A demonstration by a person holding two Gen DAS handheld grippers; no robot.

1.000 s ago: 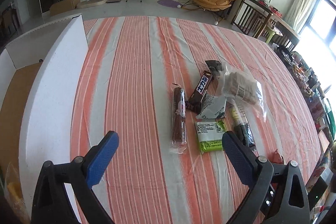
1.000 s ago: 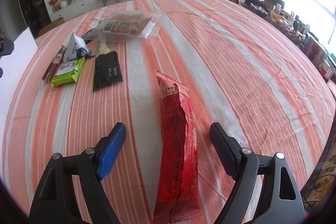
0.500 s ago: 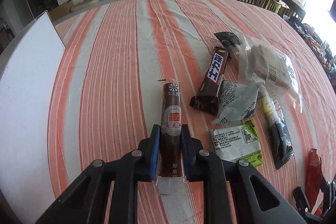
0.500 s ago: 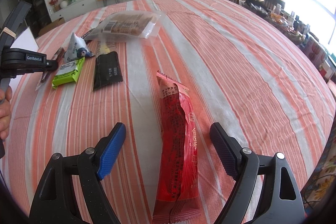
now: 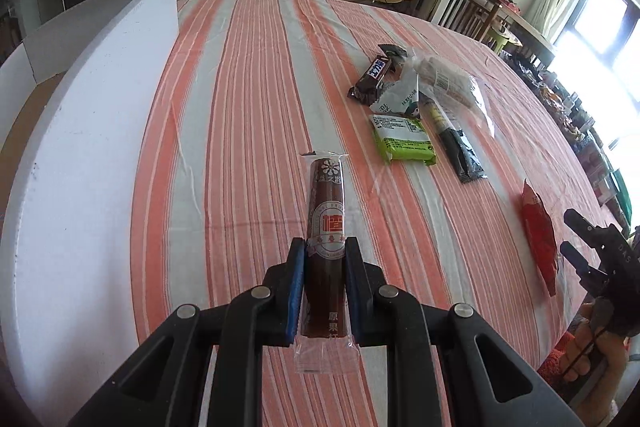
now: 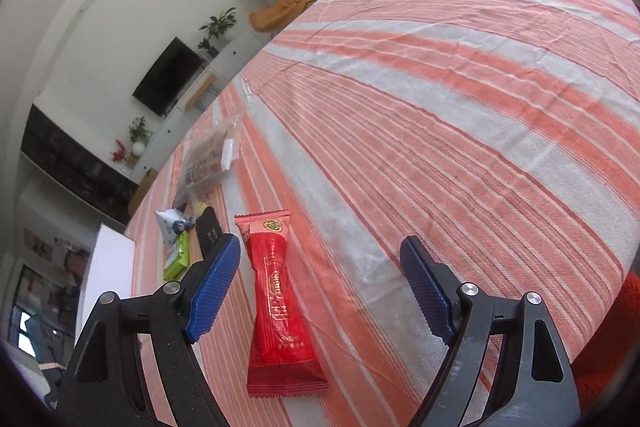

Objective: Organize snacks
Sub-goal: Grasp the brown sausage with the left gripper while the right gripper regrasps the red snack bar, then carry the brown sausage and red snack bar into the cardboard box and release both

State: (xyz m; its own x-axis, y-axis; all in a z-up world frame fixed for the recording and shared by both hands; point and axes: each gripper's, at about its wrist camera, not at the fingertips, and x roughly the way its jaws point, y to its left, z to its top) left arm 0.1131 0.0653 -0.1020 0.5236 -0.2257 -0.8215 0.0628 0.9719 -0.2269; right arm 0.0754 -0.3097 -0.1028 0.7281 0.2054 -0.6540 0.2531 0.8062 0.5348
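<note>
My left gripper (image 5: 325, 259) is shut on a long brown snack stick (image 5: 326, 223) in a clear wrapper and holds it above the striped tablecloth (image 5: 248, 115), next to the white box wall (image 5: 84, 155). A chocolate bar (image 5: 372, 79), a white pouch (image 5: 396, 99), a green packet (image 5: 404, 139), a black packet (image 5: 460, 151) and a clear bag of biscuits (image 5: 444, 79) lie at the right. My right gripper (image 6: 320, 291) is open, tilted, with a red packet (image 6: 280, 303) lying on the cloth between its fingers; the red packet also shows in the left wrist view (image 5: 540, 231).
The white box stands along the table's left side; its wall also shows in the right wrist view (image 6: 108, 267). The table edge drops off at the right near chairs (image 5: 468, 11) and a cluttered side table. The other hand-held gripper (image 5: 600, 259) shows at the right edge.
My left gripper has lifted the brown snack stick off the cloth and carried it left, towards the white box. My right gripper has tilted and shifted over the red packet, still open.
</note>
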